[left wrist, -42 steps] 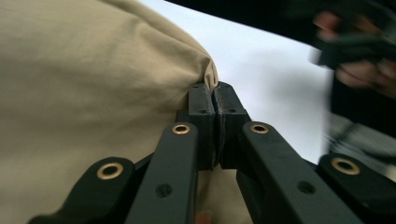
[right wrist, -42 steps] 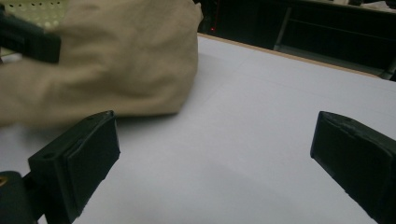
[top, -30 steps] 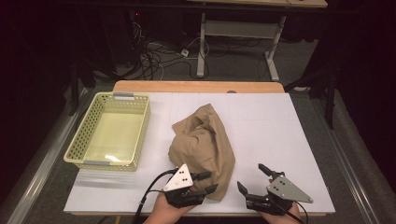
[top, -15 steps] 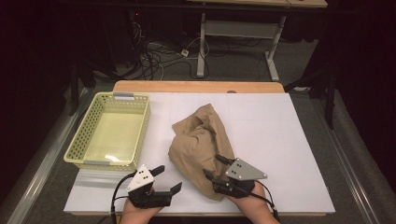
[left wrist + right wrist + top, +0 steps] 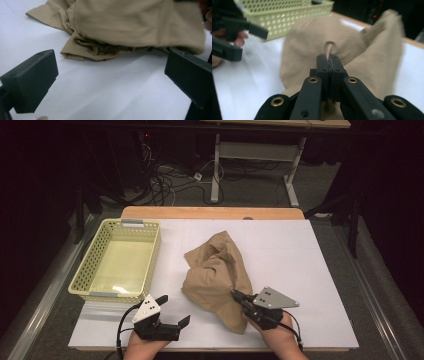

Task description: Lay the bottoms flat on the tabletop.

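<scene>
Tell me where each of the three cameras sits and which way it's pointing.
High view: above the person's side, looking forward and down at the white table; both hands show.
Left gripper view: rides the left claw, low over the table, facing the crumpled tan cloth; its open jaws show.
Right gripper view: rides the right claw, pinching a cloth fold, facing the pale yellow perforated plastic basket.
All share the cloth.

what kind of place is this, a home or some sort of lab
Probably a lab or recording workspace, not a home: a white work table with a tan cloth and yellow basket, loose cables on the floor, and metal desk legs behind.
</scene>
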{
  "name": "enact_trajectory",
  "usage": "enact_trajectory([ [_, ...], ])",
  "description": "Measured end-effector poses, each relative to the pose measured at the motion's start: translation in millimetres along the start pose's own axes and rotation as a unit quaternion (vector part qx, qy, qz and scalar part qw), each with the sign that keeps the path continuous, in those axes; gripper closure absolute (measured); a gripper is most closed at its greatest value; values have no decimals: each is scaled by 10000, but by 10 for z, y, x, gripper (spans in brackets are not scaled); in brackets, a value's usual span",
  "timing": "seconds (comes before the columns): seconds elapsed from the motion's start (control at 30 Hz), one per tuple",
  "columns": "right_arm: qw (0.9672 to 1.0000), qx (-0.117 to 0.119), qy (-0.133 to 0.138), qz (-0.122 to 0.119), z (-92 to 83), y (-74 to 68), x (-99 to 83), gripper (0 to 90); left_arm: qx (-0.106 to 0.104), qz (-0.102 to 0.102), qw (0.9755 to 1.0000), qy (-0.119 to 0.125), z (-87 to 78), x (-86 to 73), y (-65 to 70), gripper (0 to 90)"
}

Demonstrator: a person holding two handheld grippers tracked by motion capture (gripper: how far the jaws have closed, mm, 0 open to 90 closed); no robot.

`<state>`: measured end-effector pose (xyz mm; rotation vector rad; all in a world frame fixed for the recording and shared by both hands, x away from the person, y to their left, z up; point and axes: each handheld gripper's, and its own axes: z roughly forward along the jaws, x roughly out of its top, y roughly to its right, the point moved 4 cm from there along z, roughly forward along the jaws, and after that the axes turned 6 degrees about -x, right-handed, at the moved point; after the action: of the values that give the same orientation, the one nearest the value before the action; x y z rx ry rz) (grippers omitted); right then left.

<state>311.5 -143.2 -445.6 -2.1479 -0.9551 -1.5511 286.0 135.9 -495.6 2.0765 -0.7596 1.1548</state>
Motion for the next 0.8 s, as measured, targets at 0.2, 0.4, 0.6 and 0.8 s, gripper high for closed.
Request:
enact_trajectory([
  [0.2, 9970, -657, 62, 403, -343, 464, -146, 896, 71, 330, 9994, -92, 75, 48, -80, 0],
  [0.4, 9866, -1379, -211, 841, -673, 951, -473, 896, -15, 253, 9997, -73, 163, 117, -147, 0],
  [0.6, 9784, -1607, -589, 1158, -774, 1160, -742, 798, 112, 345, 9993, -63, 218, 136, -232, 0],
  [0.8, 9864, -1367, -43, 907, -859, 879, -409, 560, 63, 360, 9992, -144, 262, 106, -239, 0],
])
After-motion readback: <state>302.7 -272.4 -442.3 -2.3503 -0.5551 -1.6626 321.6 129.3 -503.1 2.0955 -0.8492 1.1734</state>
